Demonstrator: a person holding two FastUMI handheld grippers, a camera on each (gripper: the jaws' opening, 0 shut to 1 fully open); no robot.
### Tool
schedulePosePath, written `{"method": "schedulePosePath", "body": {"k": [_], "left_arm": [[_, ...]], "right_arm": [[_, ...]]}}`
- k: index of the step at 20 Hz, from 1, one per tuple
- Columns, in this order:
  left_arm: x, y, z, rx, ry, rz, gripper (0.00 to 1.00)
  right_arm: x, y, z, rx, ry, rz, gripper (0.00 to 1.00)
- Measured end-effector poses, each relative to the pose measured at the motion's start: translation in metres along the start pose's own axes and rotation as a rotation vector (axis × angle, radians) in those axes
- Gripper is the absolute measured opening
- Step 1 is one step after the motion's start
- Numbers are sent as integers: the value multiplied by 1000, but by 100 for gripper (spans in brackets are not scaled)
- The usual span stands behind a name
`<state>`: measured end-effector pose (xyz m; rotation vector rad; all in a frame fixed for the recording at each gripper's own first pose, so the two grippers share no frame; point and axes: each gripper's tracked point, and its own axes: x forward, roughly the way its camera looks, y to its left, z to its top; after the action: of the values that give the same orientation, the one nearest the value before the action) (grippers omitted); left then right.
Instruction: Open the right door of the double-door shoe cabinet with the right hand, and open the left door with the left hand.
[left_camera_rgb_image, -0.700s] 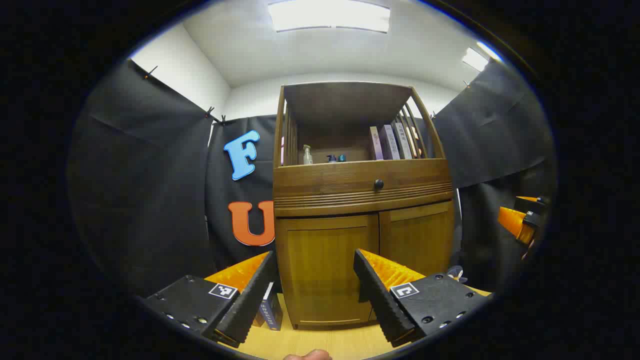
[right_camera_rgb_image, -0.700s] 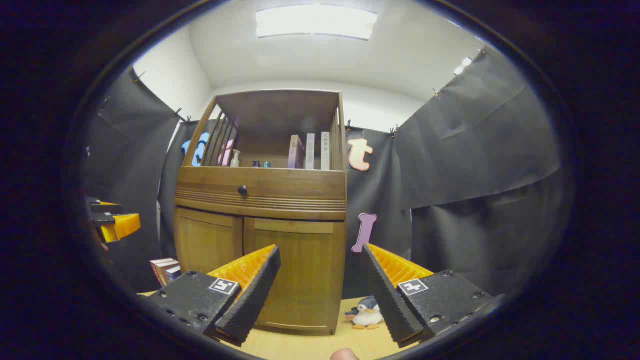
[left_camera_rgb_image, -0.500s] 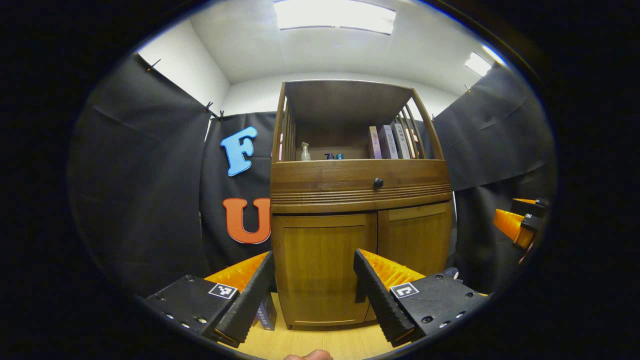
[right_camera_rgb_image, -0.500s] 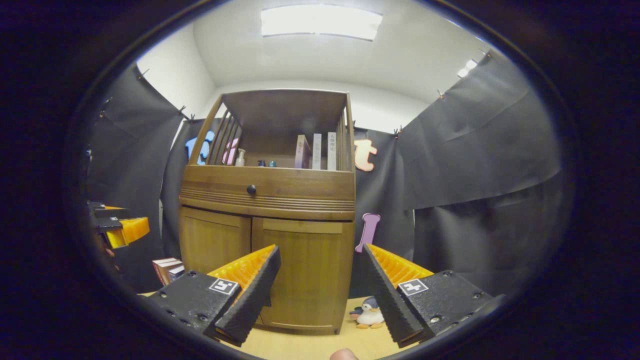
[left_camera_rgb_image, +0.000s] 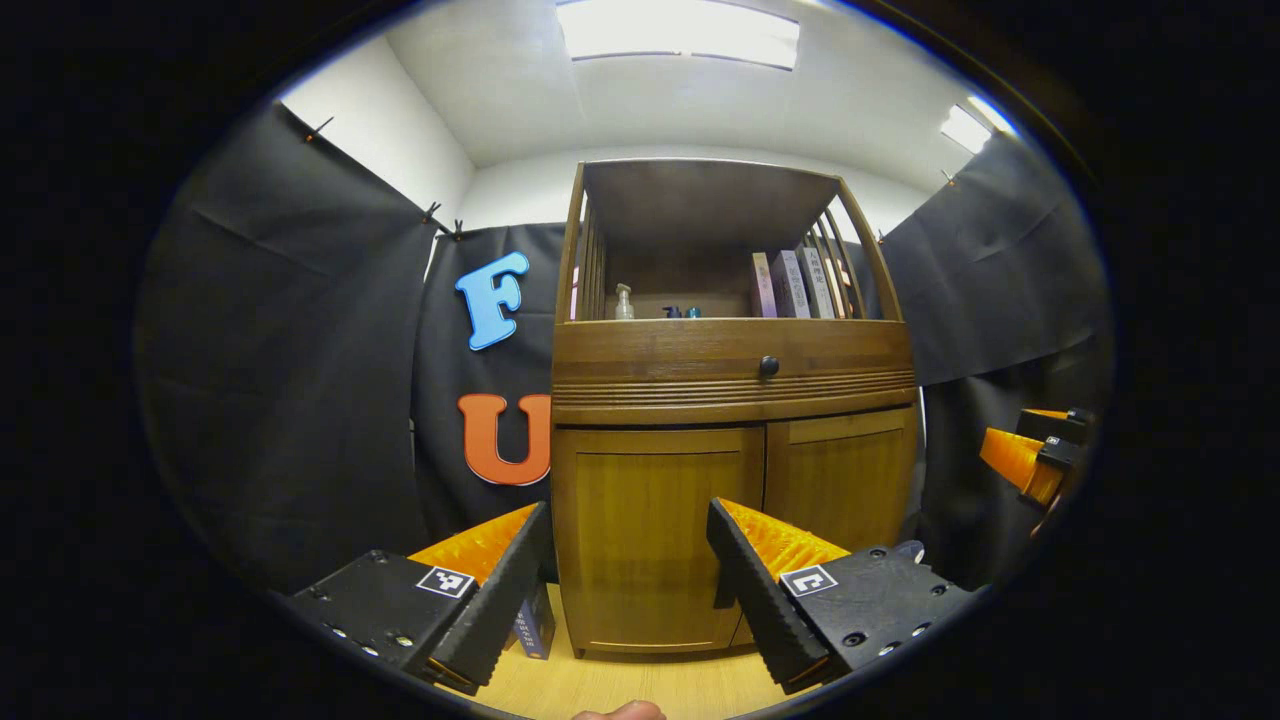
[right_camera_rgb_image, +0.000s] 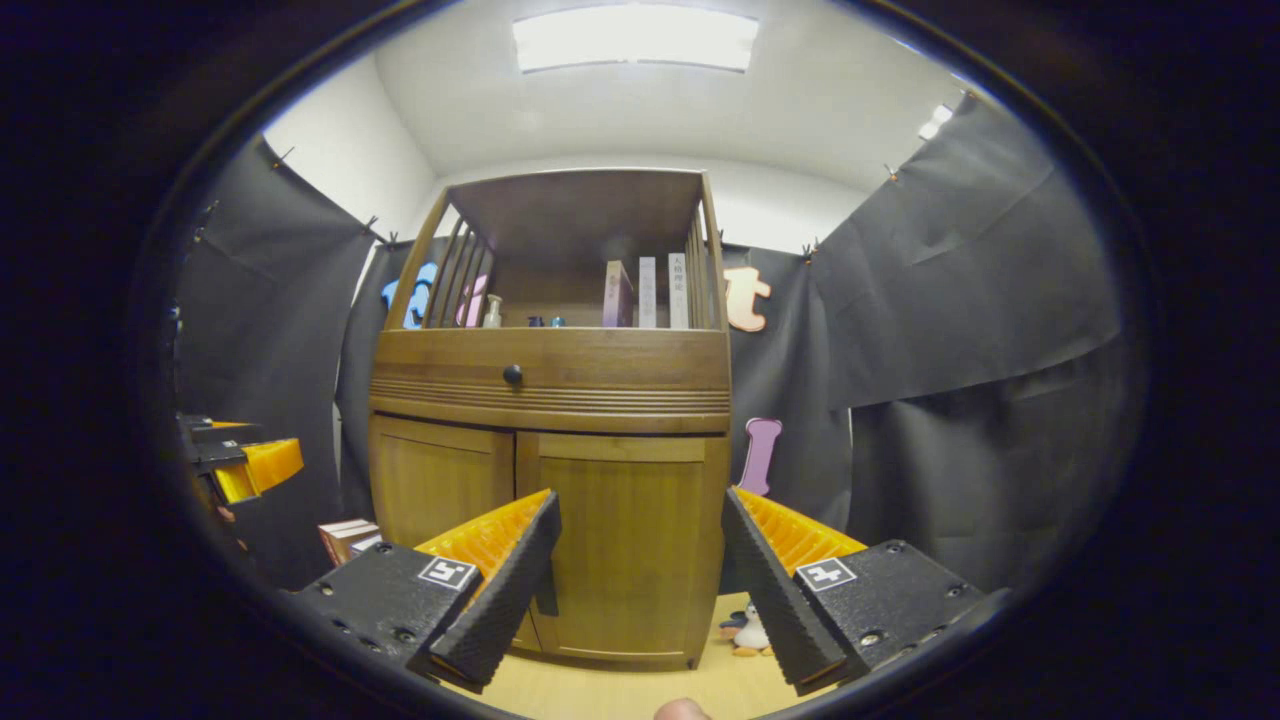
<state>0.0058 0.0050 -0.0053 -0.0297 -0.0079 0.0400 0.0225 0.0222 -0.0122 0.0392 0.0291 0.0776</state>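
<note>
Shoe cabinet (left_camera_rgb_image: 735, 400) is seen straight ahead on the light wood floor (left_camera_rgb_image: 620, 685), against the black cloth wall, still well apart from both tools. Above it an open slatted shelf is carried, with books (left_camera_rgb_image: 790, 285) at right and small bottles (left_camera_rgb_image: 624, 302) at left; below that, a drawer with a dark knob (left_camera_rgb_image: 768, 366).

Both lower doors are shut, flush with the frame. Left door (left_camera_rgb_image: 655, 535) is framed between the left tool's fingers; right door (right_camera_rgb_image: 625, 545) is framed likewise in the right gripper view.

Handling, as a judgement: stiff hinged wood panels, light to swing, smooth finish so likely slippery under the pads. No handle or pull can be made out on either door. Best hold is probably the inner vertical edge at the centre seam, or the gap under the drawer rail; the door is to be pulled along its arc, not straight out.

Left tool (left_camera_rgb_image: 628, 560): jaws set wide apart, nothing held. Right tool (right_camera_rgb_image: 640, 555): same, wide apart and empty.

Small items beside the base: a stack of books (right_camera_rgb_image: 348, 538) at left, a penguin toy (right_camera_rgb_image: 748, 632) at right. Neither is judged to block the door swing much, though the toy sits near.
</note>
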Motion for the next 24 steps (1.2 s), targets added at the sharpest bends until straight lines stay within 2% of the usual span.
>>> {"method": "schedulePosePath", "body": {"k": [1, 2, 3, 4, 5, 6, 9, 10, 11, 13, 14, 15, 16, 17, 18, 19, 20, 24], "left_arm": [[0, 0, -1, 3, -1, 7, 100], [0, 1, -1, 5, -1, 13, 95], [-1, 1, -2, 3, 1, 18, 95], [-2, 2, -2, 3, 4, 22, 100], [-3, 4, -4, 5, 9, 29, 95], [-4, 6, -7, 9, 16, 37, 100], [-7, 14, -13, 14, 29, 62, 100], [-9, 17, -15, 11, 33, 69, 95], [-9, 20, -17, 8, 37, 78, 100], [-10, 28, -20, 5, 43, 98, 100], [-11, 33, -22, 7, 46, 111, 95], [-10, 39, -23, 10, 49, 122, 95], [-10, 44, -26, 16, 55, 133, 100], [-10, 48, -29, 21, 61, 142, 95], [-10, 52, -30, 26, 68, 149, 100], [-11, 57, -33, 30, 74, 157, 100], [-12, 62, -34, 31, 76, 165, 95], [-14, 77, -39, 22, 84, 190, 95]], "right_arm": [[3, 1, -2, 3, 1, 6, 100], [6, 1, -5, 4, 3, 10, 100], [9, 2, -8, 5, 6, 16, 100], [14, 3, -12, 8, 10, 24, 100], [18, 7, -18, 13, 16, 34, 100], [24, 10, -25, 13, 24, 41, 100], [46, 22, -47, 12, 57, 67, 100], [54, 29, -55, 25, 73, 86, 100], [62, 35, -64, 39, 93, 99, 99], [77, 46, -82, 57, 132, 114, 99], [83, 49, -91, 60, 155, 109, 97], [91, 54, -98, 67, 163, 110, 96], [99, 60, -105, 74, 174, 116, 95], [107, 67, -116, 81, 186, 126, 94], [113, 74, -124, 85, 199, 133, 92], [120, 81, -131, 87, 213, 143, 90], [129, 88, -138, 85, 227, 150, 88], [154, 105, -170, 71, 284, 157, 81]]}}
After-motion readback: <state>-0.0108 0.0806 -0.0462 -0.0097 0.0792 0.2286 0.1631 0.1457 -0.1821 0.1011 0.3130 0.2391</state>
